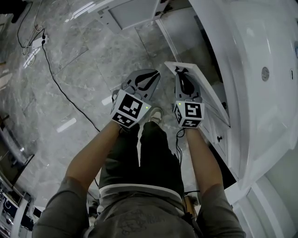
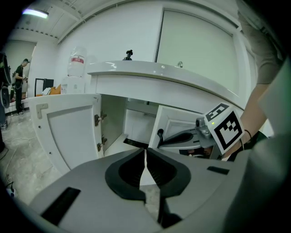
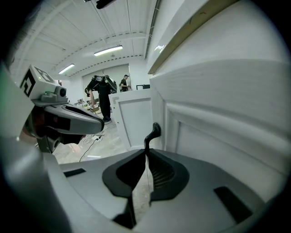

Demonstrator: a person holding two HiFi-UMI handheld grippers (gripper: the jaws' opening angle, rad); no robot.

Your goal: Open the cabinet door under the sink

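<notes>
Under the white sink counter (image 1: 251,69), the nearer cabinet door (image 1: 205,90) stands partly open, with a black handle (image 3: 153,134) near its free edge. My right gripper (image 1: 180,72) is shut, its tips (image 3: 146,154) right at the foot of that handle; I cannot tell whether they touch it. The left gripper view shows the same door (image 2: 177,123), its handle (image 2: 160,135) and the right gripper (image 2: 200,134) against it. My left gripper (image 1: 151,74) hangs shut and empty over the floor, left of the door, and faces the cabinet opening (image 2: 145,152).
A second cabinet door (image 2: 68,132) on the left is swung wide open (image 1: 135,14). A black cable (image 1: 60,88) runs over the marble floor to a power strip (image 1: 37,42). My shoe (image 1: 156,115) is below the grippers. A bottle (image 2: 77,63) stands on the counter. People (image 3: 103,98) stand far off.
</notes>
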